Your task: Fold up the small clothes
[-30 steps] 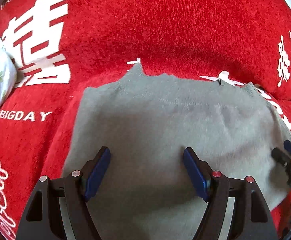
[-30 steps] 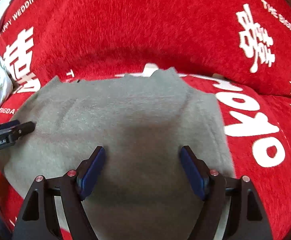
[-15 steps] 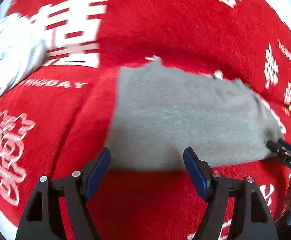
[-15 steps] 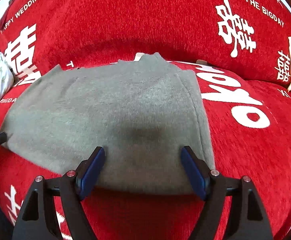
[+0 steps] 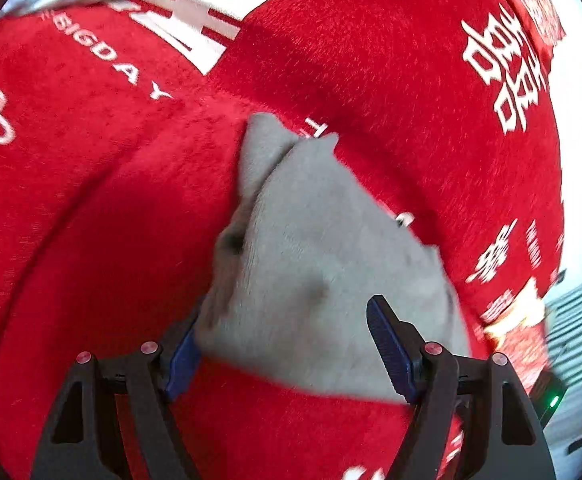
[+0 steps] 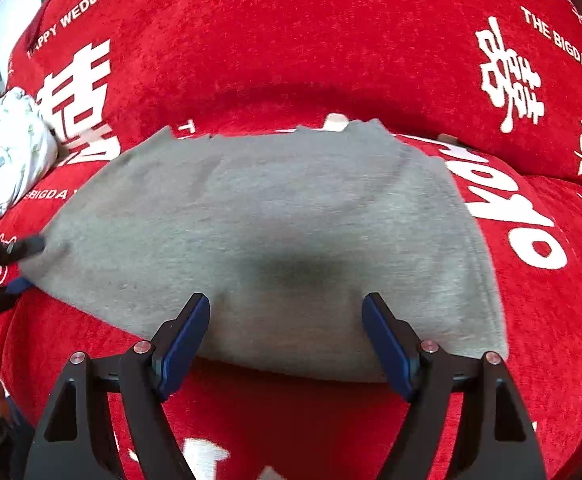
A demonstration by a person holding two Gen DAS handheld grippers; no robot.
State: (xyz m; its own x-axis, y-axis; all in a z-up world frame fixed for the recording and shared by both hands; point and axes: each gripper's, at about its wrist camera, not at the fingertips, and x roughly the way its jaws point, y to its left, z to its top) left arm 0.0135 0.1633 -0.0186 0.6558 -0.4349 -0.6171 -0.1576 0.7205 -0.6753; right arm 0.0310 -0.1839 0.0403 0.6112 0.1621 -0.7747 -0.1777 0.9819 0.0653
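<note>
Red wedding-print sofa cover [image 6: 291, 60] lay under our grey garment [image 6: 275, 216]; our left gripper [image 5: 287, 344] gaped wide around its corner, our right gripper [image 6: 287, 336] wide-open, empty, at its near edge.

We see the grey garment [image 6: 275, 216], a soft matt knit with a faint fuzz, lying on a plush red sofa cover [image 6: 291, 52], velvety pile; our right gripper [image 6: 285, 336] shows matt black plastic, ribbed blue pads [image 6: 383, 340].

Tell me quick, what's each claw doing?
Left gripper: open, straddling the grey garment's corner.
Right gripper: open, holding nothing.
</note>
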